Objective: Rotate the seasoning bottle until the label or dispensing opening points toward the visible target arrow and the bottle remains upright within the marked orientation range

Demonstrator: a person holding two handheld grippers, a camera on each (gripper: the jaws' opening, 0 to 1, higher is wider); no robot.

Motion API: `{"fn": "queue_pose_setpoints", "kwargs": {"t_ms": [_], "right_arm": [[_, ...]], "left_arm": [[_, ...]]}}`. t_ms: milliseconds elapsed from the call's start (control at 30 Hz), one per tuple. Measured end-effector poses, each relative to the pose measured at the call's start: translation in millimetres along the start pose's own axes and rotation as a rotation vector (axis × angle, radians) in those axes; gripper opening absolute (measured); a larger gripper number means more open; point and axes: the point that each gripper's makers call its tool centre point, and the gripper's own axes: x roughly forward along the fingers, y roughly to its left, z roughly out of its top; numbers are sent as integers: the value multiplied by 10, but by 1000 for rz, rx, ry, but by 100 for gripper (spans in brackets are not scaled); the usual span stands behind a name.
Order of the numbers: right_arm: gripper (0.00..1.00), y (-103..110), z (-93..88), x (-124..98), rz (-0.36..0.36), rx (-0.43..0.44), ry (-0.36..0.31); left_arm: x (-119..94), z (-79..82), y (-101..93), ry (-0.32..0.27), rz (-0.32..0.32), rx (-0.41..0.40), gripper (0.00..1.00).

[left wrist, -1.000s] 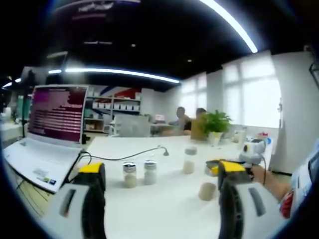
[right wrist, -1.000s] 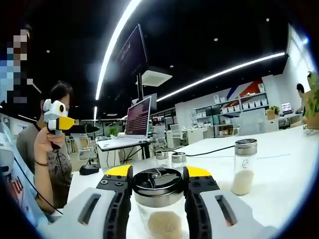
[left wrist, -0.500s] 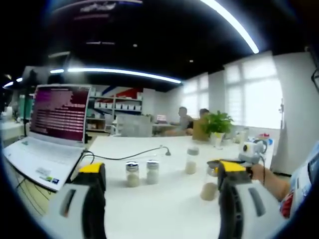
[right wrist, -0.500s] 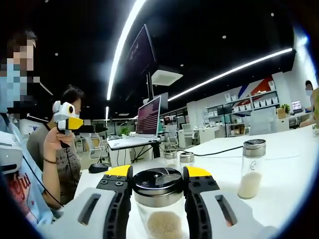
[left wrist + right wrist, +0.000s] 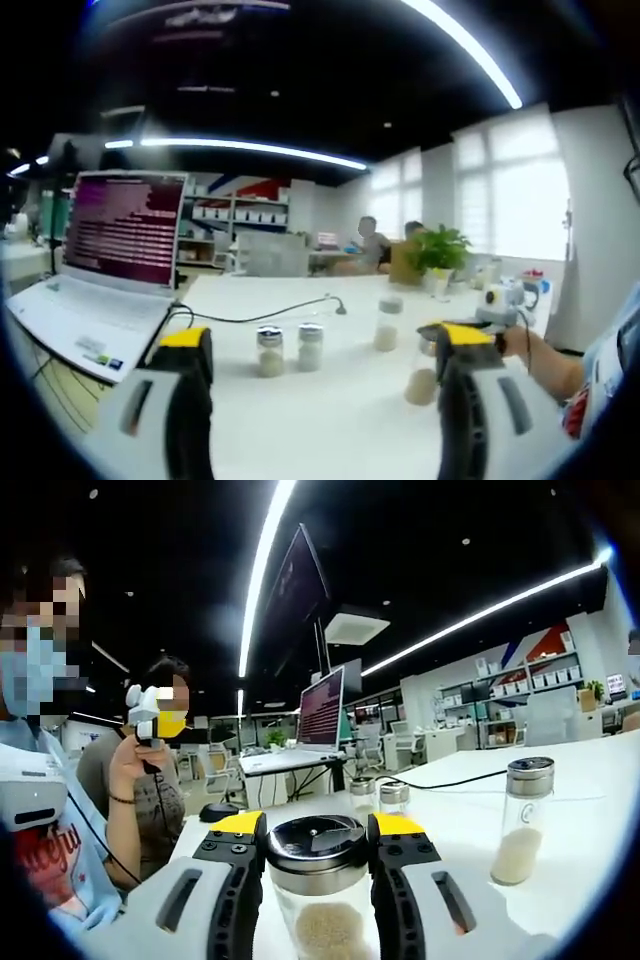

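A clear glass seasoning bottle (image 5: pixel 318 880) with a dark metal cap and pale grains stands upright between the yellow-tipped jaws of my right gripper (image 5: pixel 318 832), which is shut on it. In the left gripper view the same bottle (image 5: pixel 420 378) shows at the right, partly behind a jaw, with the right gripper (image 5: pixel 497 305) in a person's hand. My left gripper (image 5: pixel 325 345) is open with nothing between its jaws; it hangs above the white table (image 5: pixel 330 420). The right gripper view shows the left gripper (image 5: pixel 152 712) raised in a hand at the left.
Two short shakers (image 5: pixel 288 348) and a taller bottle (image 5: pixel 386 325) stand on the table; the tall bottle (image 5: pixel 521 820) and the shakers (image 5: pixel 378 796) recur in the right gripper view. An open laptop (image 5: pixel 105 260) and a black cable (image 5: pixel 260 312) lie left. People sit behind.
The right gripper view has swung, so the room slid right behind the held bottle. In the left gripper view the bottle and right gripper shifted slightly. The grip is unchanged.
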Motion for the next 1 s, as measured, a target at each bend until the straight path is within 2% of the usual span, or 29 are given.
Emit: {"fn": "queue_pose_setpoints", "kwargs": {"t_ms": [233,367,633,767,900,1000], "right_arm": [[40,35,-31,7,73,-21,34],[40,33,-46,1,121,20,21],[40,81,-43,-2,197,18,20],[40,106,-47,0,261,27,27],[40,132,-46,-7,330,20,24],[40,139,-45,1,352,32,33]], "left_arm": [[21,-10,-28,5,-3,3,98],[24,-12,-33,8,-12,2,98],[-18,33,-48,-6,1,18,98],[-24,48,-66,-14,-13,10,98],[7,-4,-78,-1,-16,11,98],[7,-3,-76,-1,-20,4,98]]}}
